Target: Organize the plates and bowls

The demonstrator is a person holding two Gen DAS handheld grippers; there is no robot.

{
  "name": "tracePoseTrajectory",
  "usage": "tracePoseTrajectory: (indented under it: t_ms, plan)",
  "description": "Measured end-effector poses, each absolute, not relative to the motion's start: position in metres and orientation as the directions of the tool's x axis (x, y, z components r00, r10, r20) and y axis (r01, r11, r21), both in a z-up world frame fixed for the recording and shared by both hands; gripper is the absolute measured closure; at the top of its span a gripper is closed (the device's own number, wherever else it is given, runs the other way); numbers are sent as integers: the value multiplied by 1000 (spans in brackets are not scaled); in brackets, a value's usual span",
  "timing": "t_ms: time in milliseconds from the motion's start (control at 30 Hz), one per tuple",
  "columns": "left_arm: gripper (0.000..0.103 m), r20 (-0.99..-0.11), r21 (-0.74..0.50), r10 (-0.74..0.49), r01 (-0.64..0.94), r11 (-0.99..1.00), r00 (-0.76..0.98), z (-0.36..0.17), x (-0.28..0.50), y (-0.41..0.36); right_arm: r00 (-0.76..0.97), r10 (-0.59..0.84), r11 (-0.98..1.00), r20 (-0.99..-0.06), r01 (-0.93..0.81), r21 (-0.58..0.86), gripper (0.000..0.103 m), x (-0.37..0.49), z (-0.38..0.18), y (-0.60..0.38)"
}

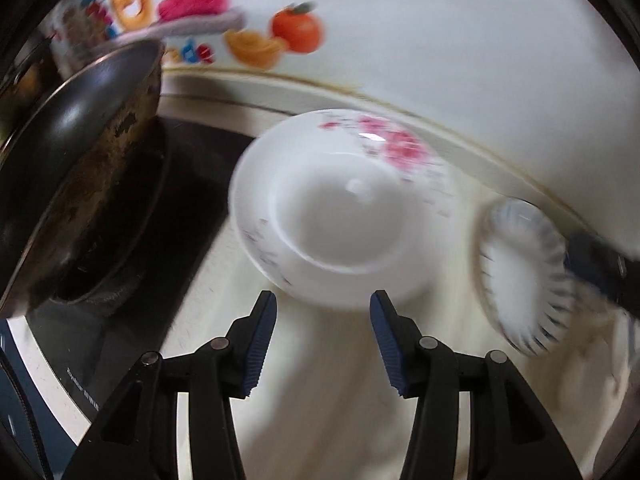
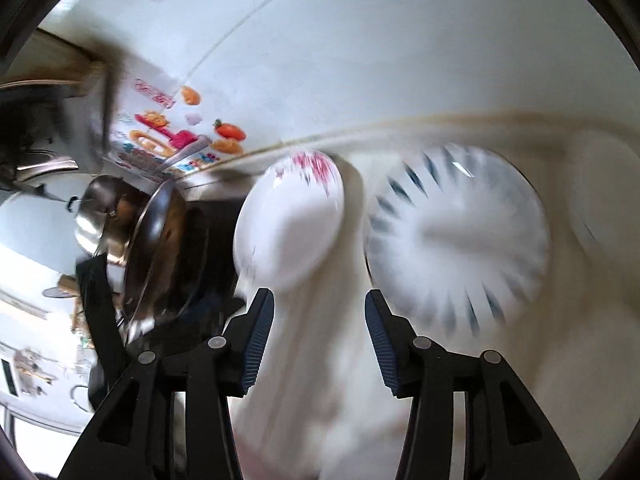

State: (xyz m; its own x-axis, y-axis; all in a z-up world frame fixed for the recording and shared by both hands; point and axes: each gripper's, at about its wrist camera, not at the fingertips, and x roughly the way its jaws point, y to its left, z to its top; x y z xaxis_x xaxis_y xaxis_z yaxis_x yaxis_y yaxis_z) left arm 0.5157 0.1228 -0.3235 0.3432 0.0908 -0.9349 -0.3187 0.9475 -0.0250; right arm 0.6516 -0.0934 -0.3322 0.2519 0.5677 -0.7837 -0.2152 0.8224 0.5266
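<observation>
A white deep plate with pink flowers (image 1: pixel 340 208) lies on the pale counter just ahead of my left gripper (image 1: pixel 323 298). That gripper is open and holds nothing. To the right lies a white plate with blue rim strokes (image 1: pixel 524 276); a blurred dark blue pad (image 1: pixel 596 264) shows at its right edge. In the right wrist view the flowered plate (image 2: pixel 288 220) is ahead to the left and the blue-stroked plate (image 2: pixel 460 236) ahead to the right. My right gripper (image 2: pixel 318 295) is open over bare counter between them. Both views are blurred.
A dark, worn frying pan (image 1: pixel 80 184) sits on a black hob (image 1: pixel 192 152) left of the plates, with a steel pot (image 2: pixel 100 208) behind it. The white wall carries a colourful sticker (image 1: pixel 192 4). The counter (image 1: pixel 320 400) meets the wall just behind the plates.
</observation>
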Motion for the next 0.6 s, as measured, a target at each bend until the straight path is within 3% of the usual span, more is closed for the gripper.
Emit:
tracePoseTrajectory:
  t_ms: [333, 433, 533, 600]
  plan:
    - [57, -955, 6, 132, -431, 902, 264, -368, 551, 164, 186, 505, 852, -843, -263, 452, 54, 764, -416, -16]
    - [57, -955, -10, 123, -444, 896, 271, -374, 554, 170, 184, 497, 856, -848, -263, 444, 63, 775, -431, -5]
    - [70, -947, -11, 145, -477, 879, 288, -378, 553, 178, 183, 470, 864, -864, -296, 407, 76, 777, -441, 9]
    - [74, -942, -14, 152, -487, 873, 299, -378, 553, 178, 199, 467, 867, -861, -292, 403, 80, 777, -446, 11]
